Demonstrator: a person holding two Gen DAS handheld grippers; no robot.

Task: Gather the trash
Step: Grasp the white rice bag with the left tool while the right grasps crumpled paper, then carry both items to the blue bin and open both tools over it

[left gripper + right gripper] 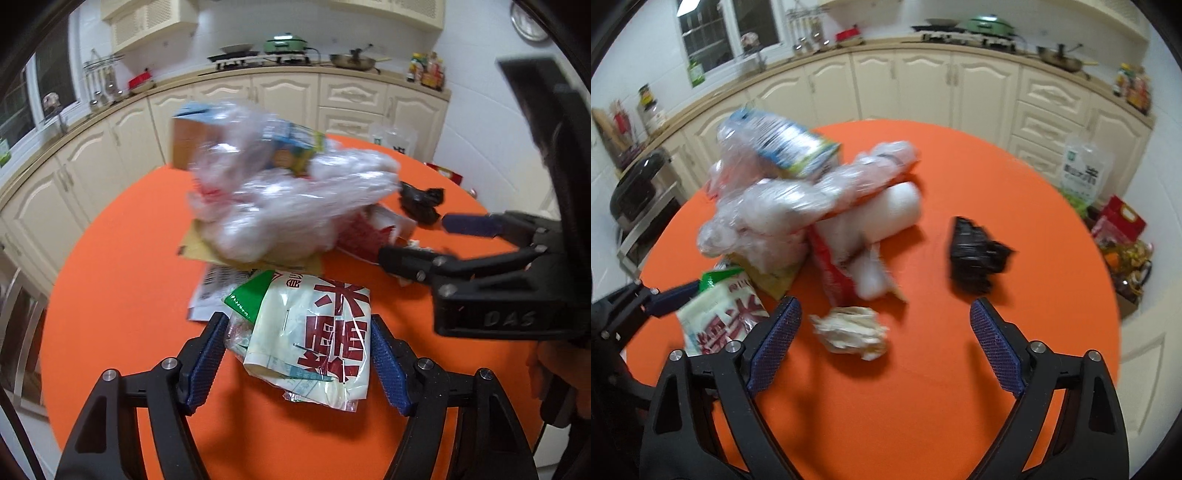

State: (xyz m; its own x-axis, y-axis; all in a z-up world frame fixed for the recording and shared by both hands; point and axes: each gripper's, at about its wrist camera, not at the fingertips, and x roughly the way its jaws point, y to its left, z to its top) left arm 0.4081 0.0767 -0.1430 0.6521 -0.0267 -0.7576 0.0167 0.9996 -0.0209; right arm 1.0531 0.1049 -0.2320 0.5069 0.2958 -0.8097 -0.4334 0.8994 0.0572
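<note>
A round orange table (923,387) carries a heap of trash, with cream kitchen cabinets (923,85) curving behind it.

The left gripper (297,354) points down at the near edge of the table, its jaws partly open around a pale plastic packet with large red characters (332,332). The blue pads (207,362) stand on either side of the packet; the right-hand pad looks to be just against the packet's edge, but whether either pad presses on it cannot be told. A green-and-white wrapper (247,295) lies under the packet's far corner.

The right gripper (884,343) hangs with its jaws wide apart and nothing held. A crumpled ball of whitish paper (853,328) lies on the table between its fingers, nearer the left one and touching neither.

Toward the middle of the table sits the blurred main pile: a clear plastic bag (288,199) draped over a blue-and-yellow carton (790,147), with a flat brown cardboard piece (221,251) beneath it and a red-and-white torn wrapper (842,258) beside it. A white roll (886,210) lies against the pile. A crumpled black plastic bag (975,254) sits apart, toward the table's right edge.
</note>
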